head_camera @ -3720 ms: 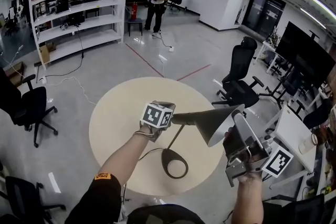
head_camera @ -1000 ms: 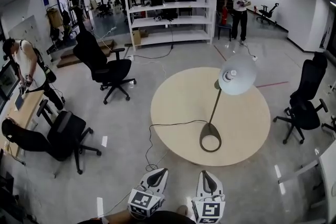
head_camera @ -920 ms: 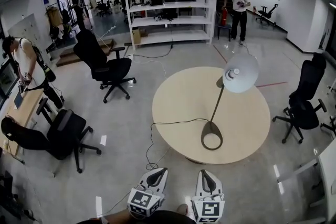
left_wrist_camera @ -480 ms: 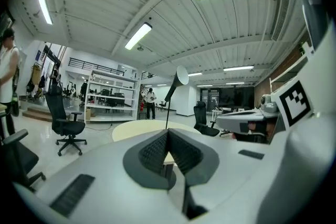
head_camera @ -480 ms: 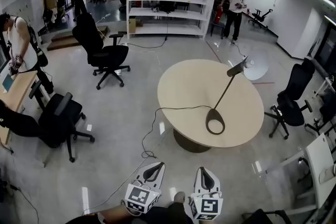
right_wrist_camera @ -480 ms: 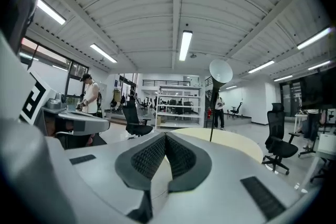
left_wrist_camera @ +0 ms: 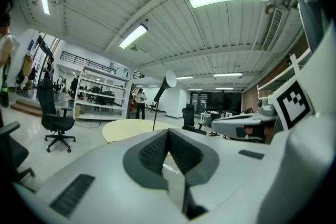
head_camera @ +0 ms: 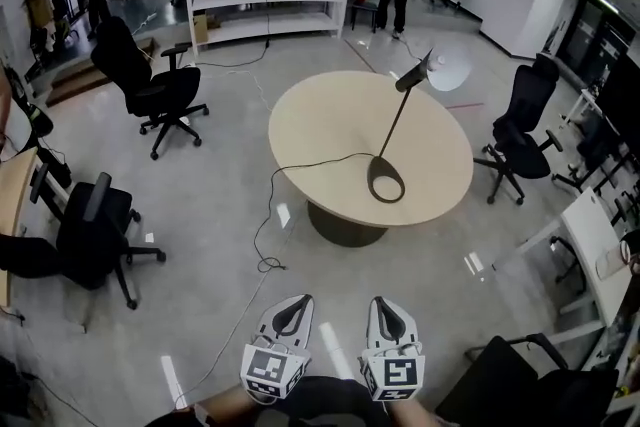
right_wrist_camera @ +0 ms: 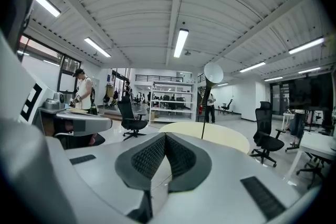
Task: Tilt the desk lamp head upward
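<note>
Cream table (head_camera: 320,125), lamp head (head_camera: 446,70) tilted up, jaws together

desk lamp (head_camera: 400,120) on round table (head_camera: 320,135) — shade tilted up.

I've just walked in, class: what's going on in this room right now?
A person stands well away from the round beige table, holding the grey left tool and grey right tool low, both shut and empty. The black desk lamp with a ring base stands alone on the table, its shade angled upward. Nothing touches it.
</note>
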Demonstrator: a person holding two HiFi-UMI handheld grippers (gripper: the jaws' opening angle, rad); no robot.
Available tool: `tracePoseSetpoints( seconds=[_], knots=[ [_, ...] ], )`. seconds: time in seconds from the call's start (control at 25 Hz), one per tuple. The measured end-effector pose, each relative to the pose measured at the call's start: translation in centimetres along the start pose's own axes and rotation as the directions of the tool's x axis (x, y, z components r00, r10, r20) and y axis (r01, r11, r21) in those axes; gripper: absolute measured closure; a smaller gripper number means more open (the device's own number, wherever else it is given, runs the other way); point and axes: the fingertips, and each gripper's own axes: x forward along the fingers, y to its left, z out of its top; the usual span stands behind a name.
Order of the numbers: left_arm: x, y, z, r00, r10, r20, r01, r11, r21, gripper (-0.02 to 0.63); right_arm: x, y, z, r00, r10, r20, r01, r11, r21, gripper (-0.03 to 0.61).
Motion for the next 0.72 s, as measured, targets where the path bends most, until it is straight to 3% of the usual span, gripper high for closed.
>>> tracePoseSetpoints(
  seconds=[0.28, 0.44, 0.72],
  knots=[
    [-0.3, -7.6, -0.8, 1.000, 0.027, -0.001, -0.027, 0.999, 0.031, 0.567, -5.8, -3.2, -1.0, 0.999, 0.030, 0.023, -0.029, 0.999, -0.032, 0.561],
    [-0.9, -12.2, -1.7, 0.998, 0.054, -0.019, -0.053, 0.998, 0.047, 0.567, -9.5, -5.4, -2.4, 0.998, 0.055, 0.021, -0.056, 0.998, 0.005, 0.561],
    [-3.1, -16.7, -4.0, 0.996, 0.090, -0.023, -0.088, 0.995, 0.051, 0.567, -14.1, -7.2, -4.3, 0.996, 0.076, 0.041, -0.077, 0.997, 0.019, 0.561]
  ],
)
